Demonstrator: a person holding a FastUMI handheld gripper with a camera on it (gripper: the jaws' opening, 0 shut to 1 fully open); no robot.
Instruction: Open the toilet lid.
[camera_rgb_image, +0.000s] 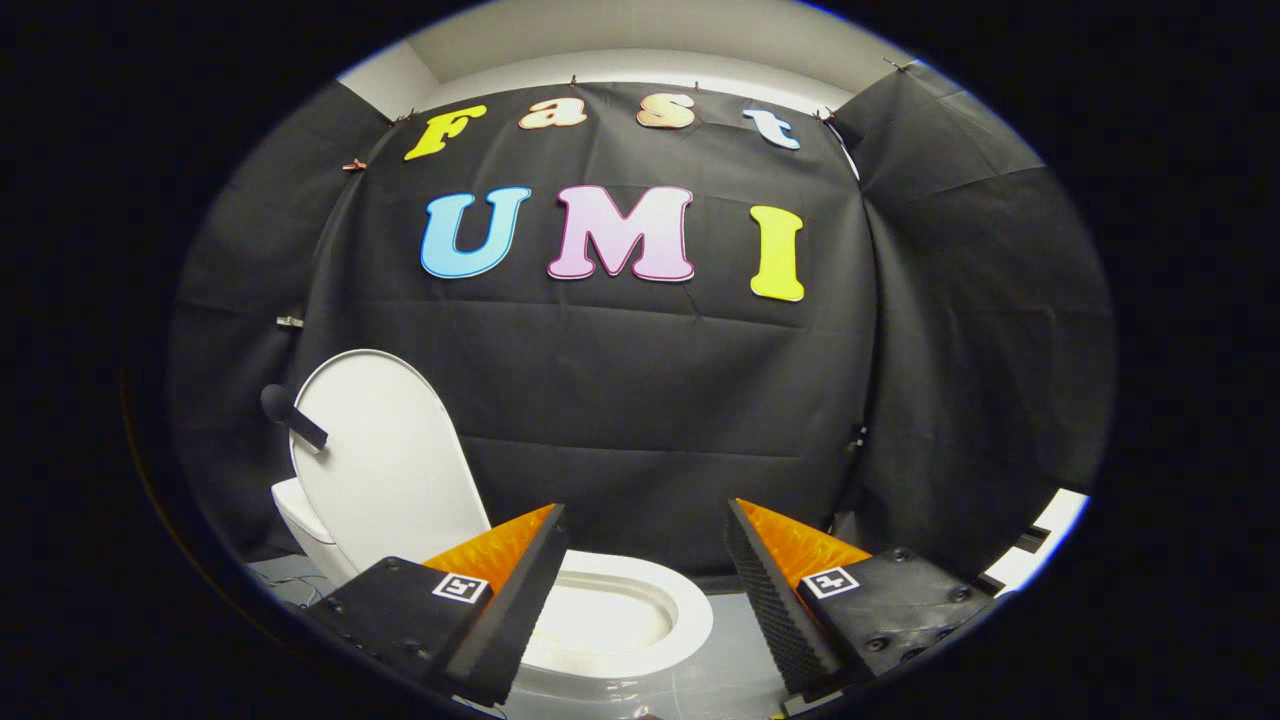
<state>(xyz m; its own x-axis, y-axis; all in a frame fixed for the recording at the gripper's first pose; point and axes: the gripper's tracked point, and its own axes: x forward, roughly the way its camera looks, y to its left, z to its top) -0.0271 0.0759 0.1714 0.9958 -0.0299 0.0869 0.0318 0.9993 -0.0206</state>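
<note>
Gripper (645, 540) wide open, holding nothing — toilet lid (385, 465) upright at ten o'clock beyond the fingers, toilet bowl (690, 615) between them, pale floor (735, 660) below, black cloth wall (650, 400) behind.

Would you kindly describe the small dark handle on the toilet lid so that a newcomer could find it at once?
Start at the white toilet before the black cloth wall, beyond the open gripper. Its lid stands raised behind the bowl. The handle is the short dark peg jutting from the lid's upper outer edge, the one dark part on the white toilet.
</note>
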